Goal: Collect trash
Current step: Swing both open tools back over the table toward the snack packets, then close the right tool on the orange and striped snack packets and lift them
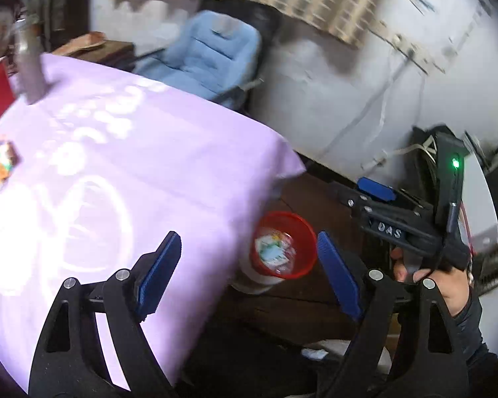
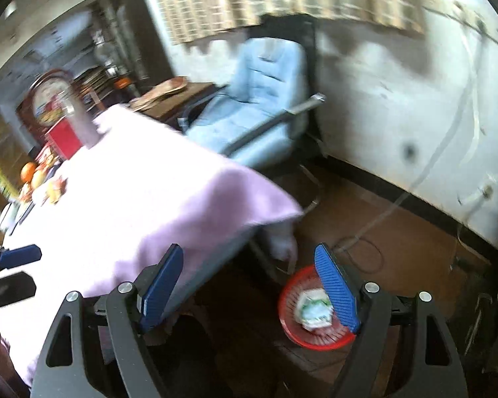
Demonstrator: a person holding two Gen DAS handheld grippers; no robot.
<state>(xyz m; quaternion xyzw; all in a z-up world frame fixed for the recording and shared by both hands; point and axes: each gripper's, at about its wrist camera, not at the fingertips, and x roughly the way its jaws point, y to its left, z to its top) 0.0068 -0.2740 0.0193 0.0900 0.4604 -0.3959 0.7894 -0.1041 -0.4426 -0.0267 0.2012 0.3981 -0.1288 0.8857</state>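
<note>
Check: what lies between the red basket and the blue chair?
Left wrist view: the pink tablecloth's hanging corner and bare dark floor lie between red basket and blue chair.

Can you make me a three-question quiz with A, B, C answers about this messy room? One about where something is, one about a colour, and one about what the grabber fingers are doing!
1. Where is the red basket?
A. on the floor beside the table
B. on the blue chair
C. on the tablecloth

2. What colour is the tablecloth?
A. green
B. light purple
C. black

3. How are the left gripper and the right gripper set?
A. both shut on paper
B. one open, one shut
C. both open with nothing between the fingers

Answers:
1 A, it sits low by the table's corner.
2 B, the cloth looks lilac in both views.
3 C, wide gaps show between the blue fingers.
</note>
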